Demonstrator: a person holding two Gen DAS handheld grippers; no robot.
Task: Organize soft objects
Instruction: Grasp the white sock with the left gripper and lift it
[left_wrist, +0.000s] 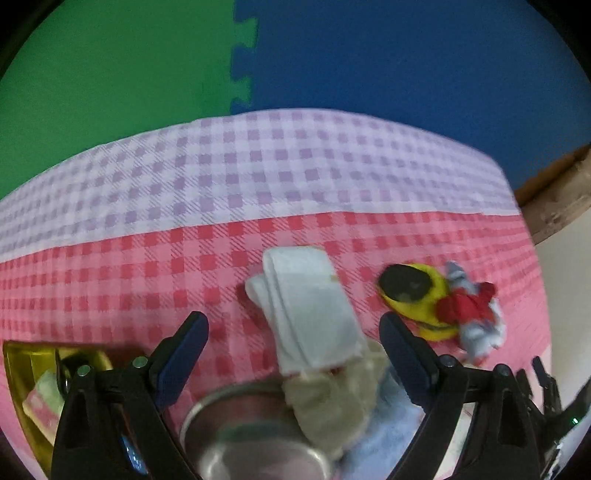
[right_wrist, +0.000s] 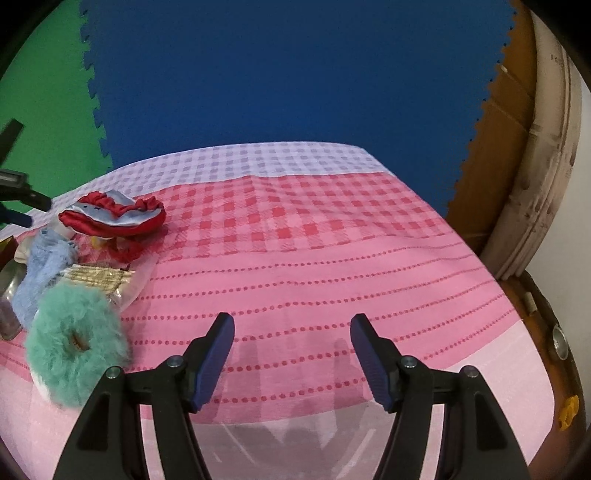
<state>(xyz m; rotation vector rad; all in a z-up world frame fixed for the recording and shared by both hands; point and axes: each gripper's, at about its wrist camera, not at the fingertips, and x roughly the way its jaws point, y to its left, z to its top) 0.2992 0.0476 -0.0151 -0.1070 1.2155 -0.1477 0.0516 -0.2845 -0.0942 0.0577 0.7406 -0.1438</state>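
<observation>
- Looking along the left gripper (left_wrist: 293, 341), its jaws were seen spread wide with nothing clamped; a metal bowl (left_wrist: 236, 435) lay nearest below them, with a beige plush piece (left_wrist: 332, 402) draped at its rim and a pale blue fluffy cloth (left_wrist: 388, 424) just beside.
- A folded white cloth (left_wrist: 310, 306) was seen between the two blue pads, lying on the checked tablecloth (left_wrist: 147, 258) and overlapping the beige piece, untouched by either pad.
- To the right, a yellow plush toy (left_wrist: 421, 295) with a black patch was found beside red and grey fabric (left_wrist: 472, 314).
- At the lower left, a gold tray (left_wrist: 22, 373) was partly shown.
- In the right wrist view, the right gripper (right_wrist: 291, 339) was held over bare pink cloth, jaws apart and empty.
- A teal fluffy ring (right_wrist: 77, 347) lay near its left finger, on the tablecloth.
- Farther left were seen a woven straw-coloured item (right_wrist: 99, 277), the blue fluffy cloth and a red-frilled fabric piece (right_wrist: 114, 216), bunched close together.
- Beyond the table, blue and green foam mats (right_wrist: 258, 74) were visible.
</observation>
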